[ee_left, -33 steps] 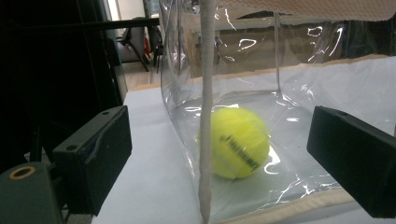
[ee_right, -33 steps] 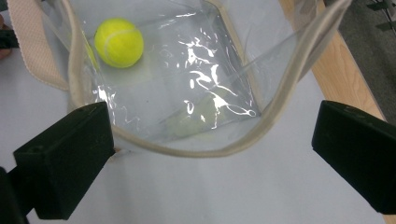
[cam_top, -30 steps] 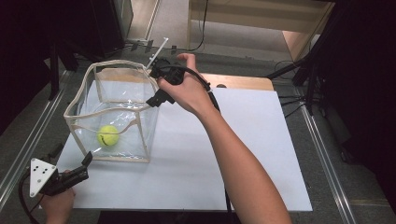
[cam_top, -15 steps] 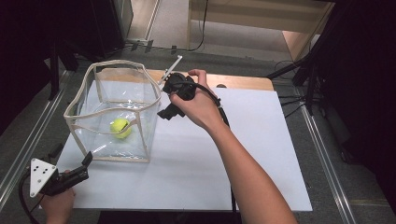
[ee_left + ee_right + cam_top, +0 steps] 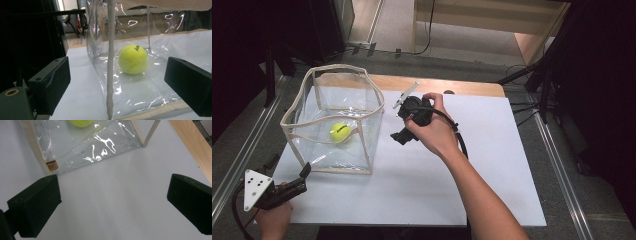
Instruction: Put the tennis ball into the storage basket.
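Observation:
A yellow tennis ball (image 5: 340, 132) lies on the floor of a clear plastic box with beige trim (image 5: 362, 111) at the table's left. In the left gripper view the tennis ball (image 5: 133, 59) shows through the box's wall, behind a beige corner seam (image 5: 110, 62). My left gripper (image 5: 303, 176) rests open near the table's front left corner, just outside the box. My right gripper (image 5: 402, 136) hovers open over the white surface just right of the box, nothing between its jaws. In the right gripper view the ball (image 5: 81, 122) sits at the top edge, inside the box (image 5: 82, 147).
A white sheet (image 5: 492, 165) covers the table, with a wooden strip (image 5: 472, 86) along the far edge. Metal rails (image 5: 562, 175) run along both sides. Dark stands and cables stand at the far right (image 5: 537, 75).
My right gripper has moved away from above the box to its right side and lower. The ball has shifted inside the box, toward its far right. The left gripper has stayed put.

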A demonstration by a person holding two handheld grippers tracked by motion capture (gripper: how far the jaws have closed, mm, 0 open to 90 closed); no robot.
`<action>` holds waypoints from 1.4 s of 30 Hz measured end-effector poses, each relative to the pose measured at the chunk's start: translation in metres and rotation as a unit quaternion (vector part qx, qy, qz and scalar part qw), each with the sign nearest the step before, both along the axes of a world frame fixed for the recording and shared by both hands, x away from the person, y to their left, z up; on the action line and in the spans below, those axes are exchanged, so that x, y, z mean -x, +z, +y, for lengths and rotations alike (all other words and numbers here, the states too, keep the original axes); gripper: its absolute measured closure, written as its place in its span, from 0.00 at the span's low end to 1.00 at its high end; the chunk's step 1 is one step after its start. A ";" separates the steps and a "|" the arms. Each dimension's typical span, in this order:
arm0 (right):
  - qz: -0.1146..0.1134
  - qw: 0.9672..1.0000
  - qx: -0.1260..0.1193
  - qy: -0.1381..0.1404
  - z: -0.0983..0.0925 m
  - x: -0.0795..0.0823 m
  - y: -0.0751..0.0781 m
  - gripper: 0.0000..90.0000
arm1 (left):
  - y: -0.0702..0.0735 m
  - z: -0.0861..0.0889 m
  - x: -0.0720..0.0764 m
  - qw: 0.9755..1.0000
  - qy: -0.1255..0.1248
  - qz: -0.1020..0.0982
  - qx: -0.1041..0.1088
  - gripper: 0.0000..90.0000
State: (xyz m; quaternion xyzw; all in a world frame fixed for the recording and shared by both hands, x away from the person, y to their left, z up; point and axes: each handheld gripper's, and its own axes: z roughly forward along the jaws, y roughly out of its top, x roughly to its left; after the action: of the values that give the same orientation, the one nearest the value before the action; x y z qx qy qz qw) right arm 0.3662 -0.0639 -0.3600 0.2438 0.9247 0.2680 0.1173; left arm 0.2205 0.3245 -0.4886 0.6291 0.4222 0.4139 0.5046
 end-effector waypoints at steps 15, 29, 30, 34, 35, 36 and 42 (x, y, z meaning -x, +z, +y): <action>0.006 0.999 -0.047 -0.026 -0.036 0.023 -0.035 0.00 | 0.000 0.000 0.000 1.000 0.000 0.001 0.001 0.08; -0.006 0.996 -0.082 -0.048 -0.072 0.040 -0.054 0.00 | 0.000 0.000 0.000 1.000 -0.001 0.000 0.000 0.08; -0.006 0.995 -0.083 -0.051 -0.074 0.042 -0.056 0.00 | 0.000 0.000 0.000 1.000 -0.002 0.000 0.000 0.08; -0.006 0.993 -0.094 -0.064 -0.084 0.048 -0.063 0.00 | 0.000 0.000 0.000 1.000 -0.001 0.000 0.000 0.08; -0.006 0.993 -0.096 -0.065 -0.087 0.050 -0.065 0.00 | 0.000 -0.001 0.000 1.000 -0.001 0.000 -0.001 0.08; -0.008 0.993 -0.099 -0.068 -0.089 0.051 -0.067 0.00 | 0.000 -0.001 0.000 1.000 -0.001 0.000 -0.001 0.08; -0.017 0.990 -0.111 -0.081 -0.105 0.060 -0.078 0.00 | 0.000 -0.001 0.000 1.000 0.000 0.000 -0.002 0.08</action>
State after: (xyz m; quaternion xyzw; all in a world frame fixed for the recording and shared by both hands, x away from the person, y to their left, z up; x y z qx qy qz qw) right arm 0.3058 -0.1693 -0.4385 0.3248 0.8642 0.3628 0.1266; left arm 0.2202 0.3235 -0.4889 0.6300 0.4215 0.4145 0.5036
